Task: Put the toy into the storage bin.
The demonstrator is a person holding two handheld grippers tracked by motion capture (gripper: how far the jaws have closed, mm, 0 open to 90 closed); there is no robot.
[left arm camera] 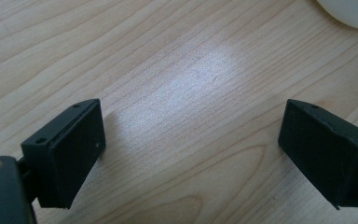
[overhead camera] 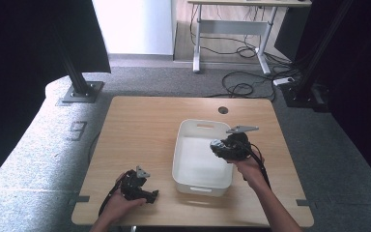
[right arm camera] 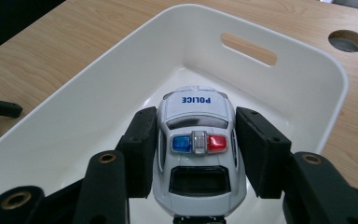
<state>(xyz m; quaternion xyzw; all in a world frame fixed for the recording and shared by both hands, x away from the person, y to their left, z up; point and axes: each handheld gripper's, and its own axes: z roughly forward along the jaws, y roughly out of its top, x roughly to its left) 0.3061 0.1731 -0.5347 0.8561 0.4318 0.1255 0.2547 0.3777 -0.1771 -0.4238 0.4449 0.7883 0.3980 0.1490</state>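
our right gripper (right arm camera: pixel 196 154) has its jaws clamped on both sides of a glossy white toy police car (right arm camera: pixel 196 154) — rounded plastic, red and blue lightbar — held over the smooth white plastic bin (right arm camera: pixel 307 93). our left gripper (left arm camera: pixel 191 149) sits jaws wide apart, gripping nothing, low over the wood-grain table (left arm camera: pixel 177 70).

bin (overhead camera: pixel 200 181) mid-table | toy police car (right arm camera: pixel 196 154) over the bin's right side, in right gripper (right arm camera: pixel 196 156) | left gripper (overhead camera: pixel 150 195) left of bin, by its near corner
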